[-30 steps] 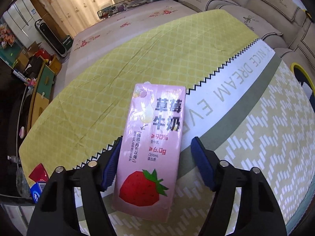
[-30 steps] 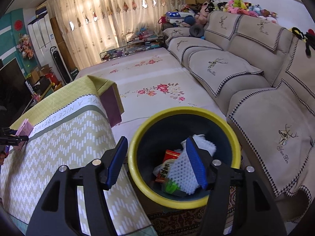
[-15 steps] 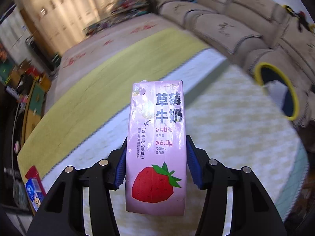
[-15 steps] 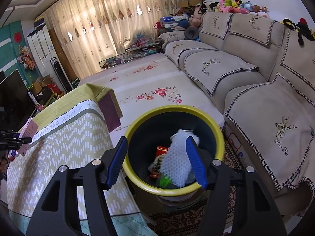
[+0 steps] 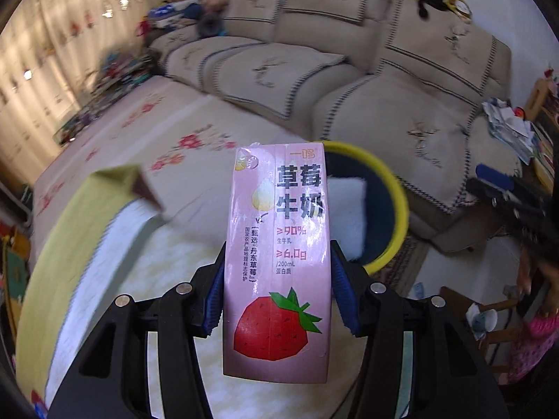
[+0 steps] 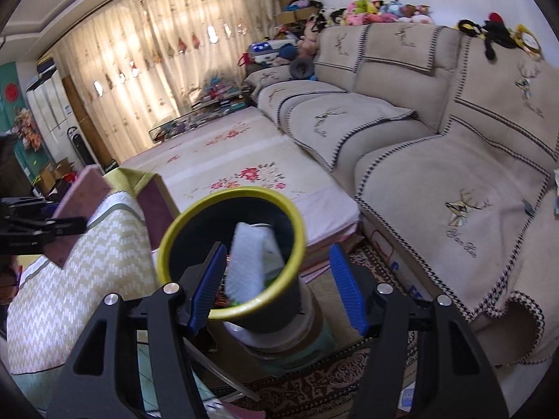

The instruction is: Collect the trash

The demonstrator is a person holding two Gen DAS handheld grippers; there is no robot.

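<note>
A pink strawberry milk carton stands upright between the blue pads of my left gripper, which is shut on its sides and holds it in the air. Behind the carton is the yellow-rimmed dark bin with a white foam net inside. In the right wrist view the bin sits on the floor beside the table, holding the foam net and other wrappers. My right gripper hangs open above the bin's near side with nothing between its fingers. The carton shows at far left.
A table under a yellow and white patterned cloth stands left of the bin. A beige sofa fills the right side and a floral mat lies behind the bin. A patterned rug is under the bin.
My left gripper shut on the carton, lifted it off the table and swung it right toward the bin. The right gripper drew back, so the bin now shows lower between its fingers.
</note>
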